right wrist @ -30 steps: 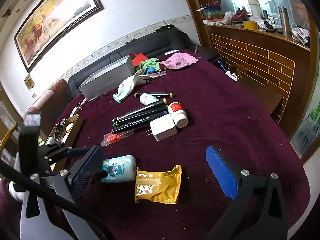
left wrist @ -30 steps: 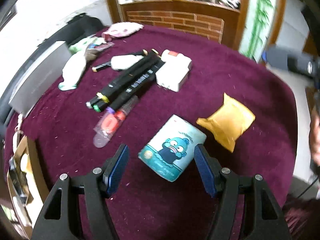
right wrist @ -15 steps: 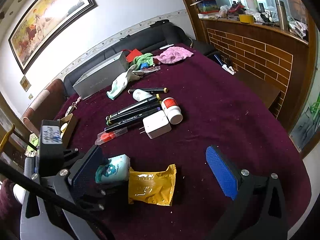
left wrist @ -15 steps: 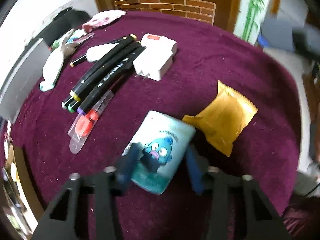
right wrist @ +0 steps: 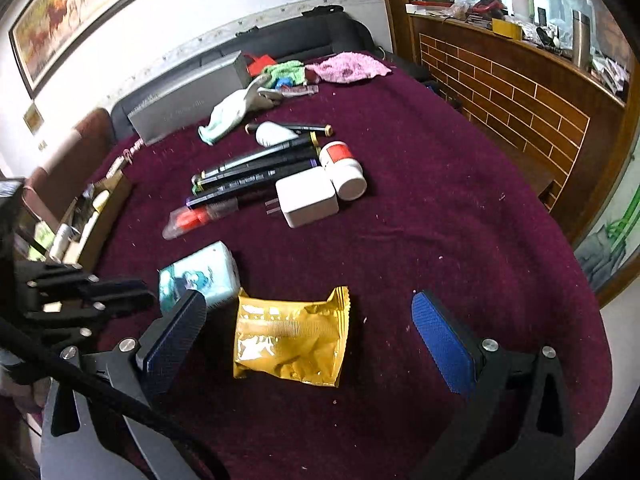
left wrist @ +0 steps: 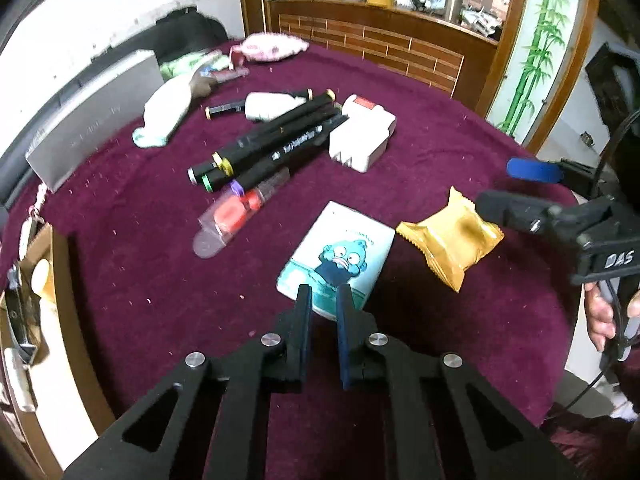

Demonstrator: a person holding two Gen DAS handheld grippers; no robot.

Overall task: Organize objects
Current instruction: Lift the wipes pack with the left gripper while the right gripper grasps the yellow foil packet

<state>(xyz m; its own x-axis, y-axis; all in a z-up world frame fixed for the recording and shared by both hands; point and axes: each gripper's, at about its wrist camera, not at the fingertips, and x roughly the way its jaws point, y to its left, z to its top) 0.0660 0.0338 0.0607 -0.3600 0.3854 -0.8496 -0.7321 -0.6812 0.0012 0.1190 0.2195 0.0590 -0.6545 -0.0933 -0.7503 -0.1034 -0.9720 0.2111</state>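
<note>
A tissue pack (left wrist: 338, 262) with a cartoon face is being pinched at its near edge by the left gripper (left wrist: 322, 300), whose jaws are drawn close together on that edge. The pack is lying flat on the maroon tablecloth (left wrist: 420, 160), near the front of the table, with a yellow snack packet (left wrist: 450, 240) just beside it. Markers (left wrist: 264, 148), a white charger (left wrist: 362, 140) and a small white bottle (right wrist: 344, 170) are grouped further back.

The pack is judged to be light and soft, so it is likely being squashed a little under the grip; it is being held only at one end, and some sagging or swinging should be expected when it is raised. Its plastic wrap may be slippery, so a hold deeper across the middle would probably be safer.

The right gripper (right wrist: 312, 332) is being held wide open, its blue pads (right wrist: 442, 346) standing either side of the snack packet without touching it. That packet looks crinkly, puffed and light; it is probably best taken across its flat body, gently, since the contents may be crushable.
</note>
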